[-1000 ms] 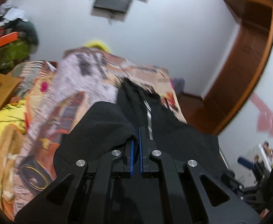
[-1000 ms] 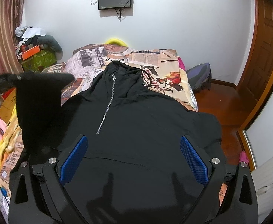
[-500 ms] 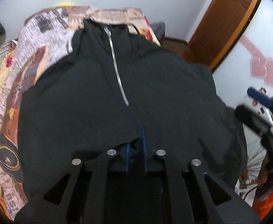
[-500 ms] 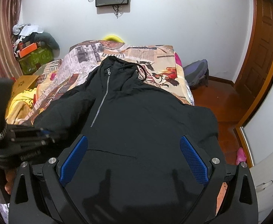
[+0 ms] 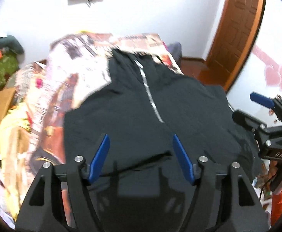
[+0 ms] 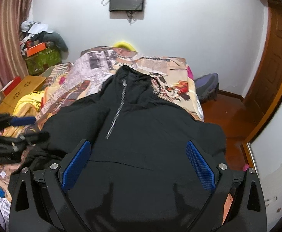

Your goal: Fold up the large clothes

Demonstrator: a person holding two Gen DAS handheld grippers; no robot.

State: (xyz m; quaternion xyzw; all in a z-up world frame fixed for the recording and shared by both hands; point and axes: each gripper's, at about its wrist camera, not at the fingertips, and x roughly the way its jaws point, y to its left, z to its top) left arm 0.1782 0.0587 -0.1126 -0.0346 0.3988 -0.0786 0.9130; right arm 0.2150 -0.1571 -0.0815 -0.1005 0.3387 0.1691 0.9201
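Note:
A black hoodie (image 5: 189,106) (image 6: 150,125) with a silver zipper (image 5: 148,92) (image 6: 117,112) lies front up on the bed, hood at the far end. My left gripper (image 5: 140,138) hovers over its lower front with its jaws opening and nothing between the blue pads. In the right wrist view the left gripper (image 6: 41,127) sits beside the hoodie's left edge, above some bunched black cloth (image 6: 44,154). My right gripper (image 6: 138,144) stands wide open over the hoodie's lower half, holding nothing. In the left wrist view the right gripper (image 5: 243,105) is off the hoodie's right edge.
The bed cover (image 6: 94,67) has a newspaper print. Yellow clothes (image 6: 27,102) and a cardboard box (image 6: 23,87) lie to the left, with a green box (image 6: 42,60) behind. A backpack (image 6: 206,87) sits on the wooden floor by the door (image 5: 235,32).
The left gripper was shut on black hoodie cloth, carried it across the hoodie, then let it go and opened. The right gripper stays open in place.

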